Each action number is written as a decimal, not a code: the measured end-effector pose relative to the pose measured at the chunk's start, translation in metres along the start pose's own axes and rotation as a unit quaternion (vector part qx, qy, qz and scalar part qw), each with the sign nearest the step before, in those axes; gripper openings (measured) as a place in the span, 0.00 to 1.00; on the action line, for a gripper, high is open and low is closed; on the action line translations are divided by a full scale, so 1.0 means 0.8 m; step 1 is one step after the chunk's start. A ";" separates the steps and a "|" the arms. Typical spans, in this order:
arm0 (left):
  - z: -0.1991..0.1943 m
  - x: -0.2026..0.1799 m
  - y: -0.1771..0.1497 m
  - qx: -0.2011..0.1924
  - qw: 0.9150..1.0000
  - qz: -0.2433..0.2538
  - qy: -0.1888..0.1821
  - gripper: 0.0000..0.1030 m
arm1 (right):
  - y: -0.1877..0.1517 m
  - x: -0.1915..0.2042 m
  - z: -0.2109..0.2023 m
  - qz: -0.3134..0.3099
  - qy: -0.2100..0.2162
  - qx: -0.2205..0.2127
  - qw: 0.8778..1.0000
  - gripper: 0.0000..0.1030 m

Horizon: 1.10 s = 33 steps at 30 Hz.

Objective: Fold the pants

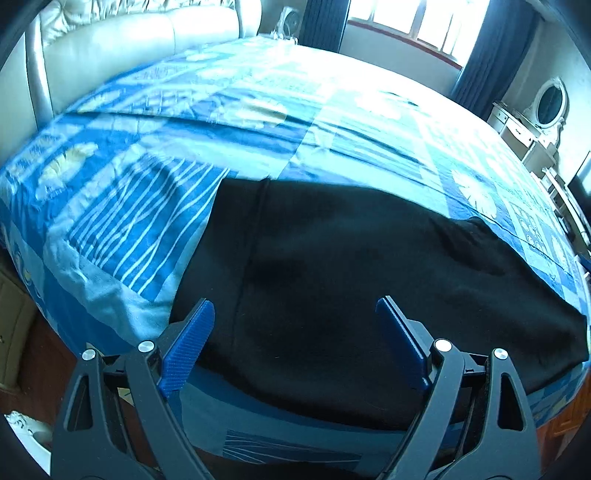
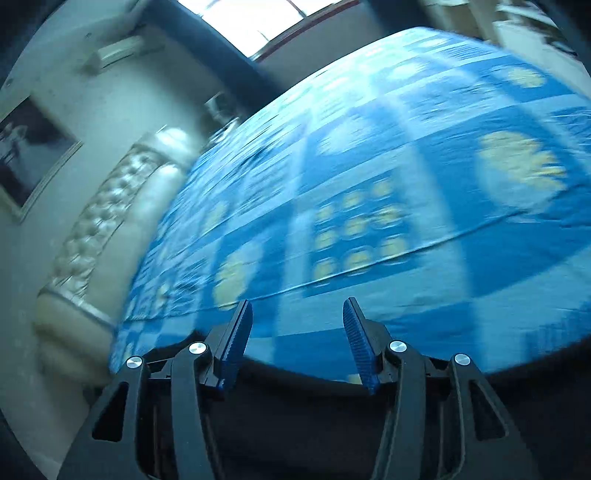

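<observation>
Pants (image 1: 351, 280) lying as compact black slab on bed (image 1: 258, 122), looking mostly folded; final tidy possibly remaining. Left gripper (image 1: 295, 314) hovering wide open, holding nothing; right gripper (image 2: 297, 314) parted, holding nothing.

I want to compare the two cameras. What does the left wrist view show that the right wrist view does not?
Only the left wrist view: most of the black pants lying flat, the open left gripper over them, and a dresser with oval mirror.
Only the right wrist view: the open, empty right gripper, a framed picture, heavy blur.
Both: the blue bedspread, the padded headboard, a window.
</observation>
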<state>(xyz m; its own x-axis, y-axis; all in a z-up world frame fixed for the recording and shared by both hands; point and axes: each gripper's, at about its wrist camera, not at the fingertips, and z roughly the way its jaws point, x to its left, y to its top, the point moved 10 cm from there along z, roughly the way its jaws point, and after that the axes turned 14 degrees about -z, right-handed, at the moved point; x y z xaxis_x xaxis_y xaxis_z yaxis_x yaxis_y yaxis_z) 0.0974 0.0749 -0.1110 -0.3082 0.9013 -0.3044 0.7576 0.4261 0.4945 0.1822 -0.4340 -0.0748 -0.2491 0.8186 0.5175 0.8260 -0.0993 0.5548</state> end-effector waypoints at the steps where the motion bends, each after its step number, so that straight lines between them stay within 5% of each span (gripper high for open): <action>1: 0.002 0.005 -0.002 0.004 1.000 -0.005 0.000 0.86 | 0.001 0.026 0.039 -0.015 0.024 0.025 0.999 0.52; 7: 0.017 0.017 -0.011 0.023 1.000 -0.001 0.005 0.86 | -0.016 0.122 0.233 -0.093 0.059 0.155 0.982 0.52; 11: 0.019 0.013 -0.014 0.021 1.000 0.012 0.007 0.90 | -0.031 0.143 0.285 -0.107 0.067 0.208 0.970 0.51; 12: 0.020 0.013 -0.014 0.021 1.000 0.012 0.007 0.90 | -0.033 0.147 0.287 -0.115 0.073 0.212 0.968 0.35; 13: 0.021 0.013 -0.015 0.022 1.000 0.012 0.009 0.90 | -0.041 0.158 0.288 -0.118 0.092 0.222 0.963 0.09; 18: 0.026 0.015 -0.015 0.017 0.999 0.024 0.019 0.93 | -0.018 0.167 0.271 -0.173 0.048 0.187 0.966 0.07; 29: 0.042 0.038 -0.015 0.047 0.999 -0.016 0.011 0.98 | -0.020 0.124 0.293 -0.093 0.058 0.172 0.979 0.08; 33: 0.040 0.039 -0.016 0.040 0.999 -0.017 0.013 0.98 | 0.004 0.078 0.255 -0.053 0.003 0.123 0.991 0.10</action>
<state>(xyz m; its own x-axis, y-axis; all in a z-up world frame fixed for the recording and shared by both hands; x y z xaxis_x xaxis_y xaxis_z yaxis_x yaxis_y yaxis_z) 0.0965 0.0954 -0.1530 -0.3477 0.8890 -0.2980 0.7898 0.4490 0.4179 0.2726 -0.2679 -0.1739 -0.3428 0.8142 0.4686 0.8933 0.1282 0.4308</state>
